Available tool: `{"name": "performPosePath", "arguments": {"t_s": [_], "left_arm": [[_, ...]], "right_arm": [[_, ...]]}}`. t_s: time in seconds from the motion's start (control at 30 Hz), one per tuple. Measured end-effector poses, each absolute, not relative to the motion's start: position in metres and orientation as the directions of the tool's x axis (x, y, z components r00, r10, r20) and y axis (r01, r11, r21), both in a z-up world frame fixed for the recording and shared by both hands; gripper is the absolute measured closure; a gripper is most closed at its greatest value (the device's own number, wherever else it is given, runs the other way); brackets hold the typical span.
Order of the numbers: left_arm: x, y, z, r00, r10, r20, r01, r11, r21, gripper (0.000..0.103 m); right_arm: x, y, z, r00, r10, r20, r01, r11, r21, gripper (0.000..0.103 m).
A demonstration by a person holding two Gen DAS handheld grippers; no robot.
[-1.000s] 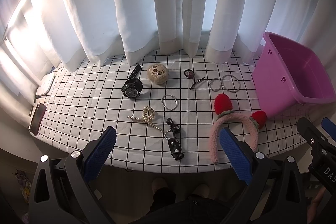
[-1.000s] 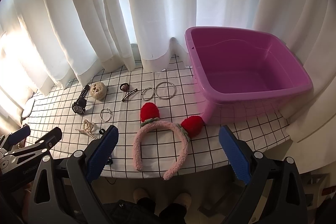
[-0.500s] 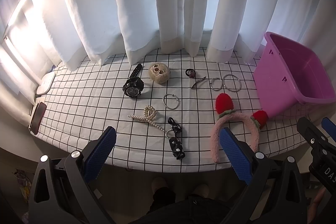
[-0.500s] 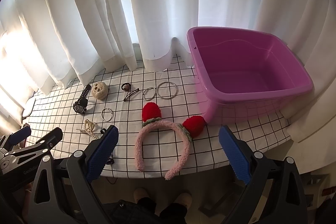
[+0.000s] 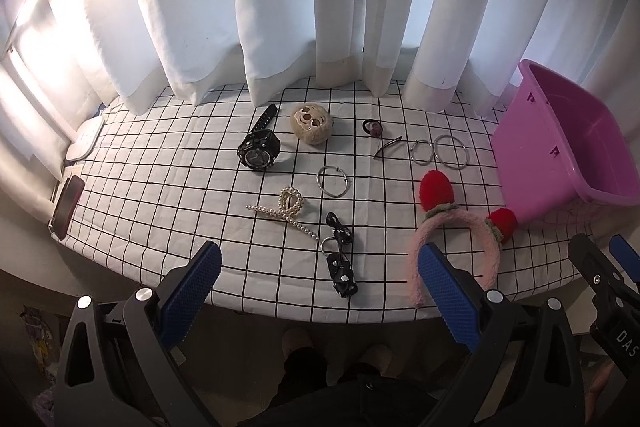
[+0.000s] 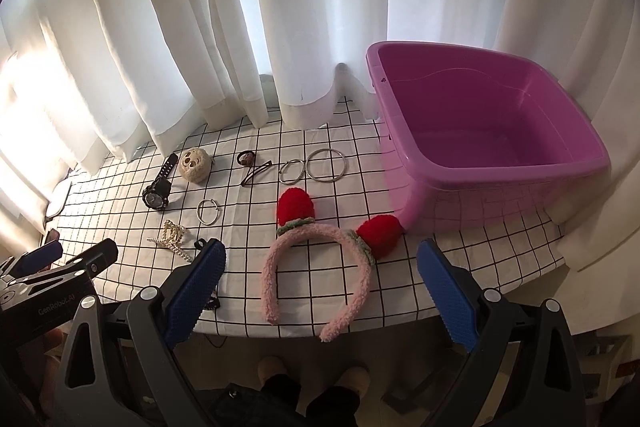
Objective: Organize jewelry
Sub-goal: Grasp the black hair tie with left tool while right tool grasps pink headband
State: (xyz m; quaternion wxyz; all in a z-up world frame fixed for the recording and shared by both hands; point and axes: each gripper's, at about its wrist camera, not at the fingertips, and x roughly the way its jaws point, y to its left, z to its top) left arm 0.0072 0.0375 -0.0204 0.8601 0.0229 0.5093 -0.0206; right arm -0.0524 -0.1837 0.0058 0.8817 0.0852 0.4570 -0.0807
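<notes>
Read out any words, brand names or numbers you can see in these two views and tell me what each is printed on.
"GenRobot.AI": white lettering on the black body of the left gripper, seen in the right wrist view.
"DAS": white letters, cut off by the frame edge, on the black body of the right gripper, seen in the left wrist view.
Black wristwatch: dial markings too small to read.
Nothing else carries readable text.

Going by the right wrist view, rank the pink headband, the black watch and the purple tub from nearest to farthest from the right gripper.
1. Pink headband, table's near edge, straight ahead of the right gripper.
2. Purple tub, right side.
3. Black watch, far left.
</notes>
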Motion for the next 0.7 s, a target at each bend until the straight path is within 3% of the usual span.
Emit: {"name": "performPosePath", "arguments": {"t_s": [0.37,0.7], "left_arm": [[0.020,0.101,-0.097,0.403,0.020,-0.915,-0.059,0.998,-0.004,0.006],[0.019,0.096,-0.160,0.380,-0.084,-0.921,-0.021,0.995,-0.100,0.006]], "right_arm": [[-0.057,-0.193,-0.054,0.549,0.007,-0.836,0.211,0.967,0.146,0.011],[-0.060,-0.216,-0.118,0.480,-0.030,-0.877,0.307,0.942,0.136,0.011]]}}
